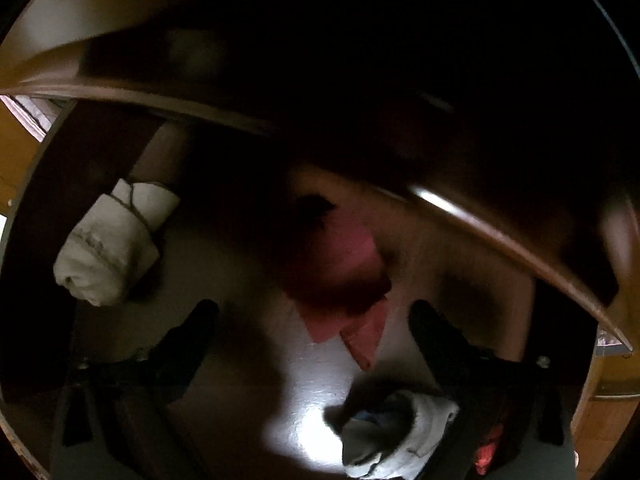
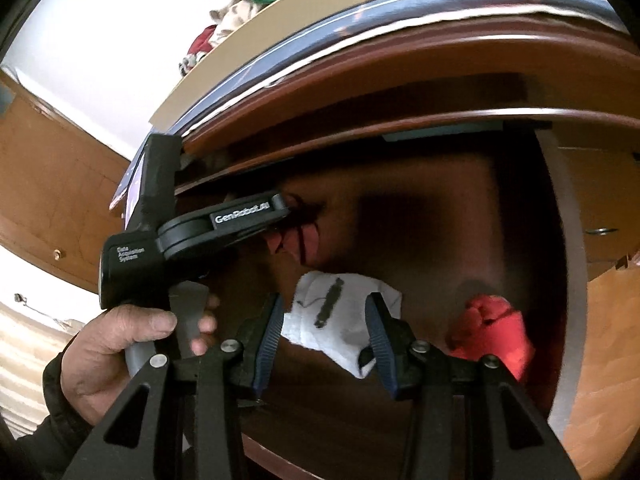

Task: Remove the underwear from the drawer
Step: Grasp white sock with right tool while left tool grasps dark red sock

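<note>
The open wooden drawer (image 2: 420, 236) holds several garments. In the left wrist view my left gripper (image 1: 314, 316) points down into it, jaws wide and empty, just short of a crumpled pink garment (image 1: 340, 264) on the drawer floor. A rolled white garment (image 1: 108, 248) lies to its left, and a white-grey one (image 1: 396, 432) sits below the right finger. In the right wrist view my right gripper (image 2: 326, 320) hovers open over the drawer's front. A white garment (image 2: 344, 308) lies beyond its blue pads (image 2: 272, 336), untouched, and a red garment (image 2: 492, 332) sits to the right.
A person's hand (image 2: 132, 344) holds the left tool's black housing (image 2: 132, 256) at the drawer's left corner. The cabinet top's edge (image 2: 400, 64) overhangs the drawer. A cardboard box (image 2: 288, 20) with green and other clothes stands on top. Wooden cupboard fronts flank both sides.
</note>
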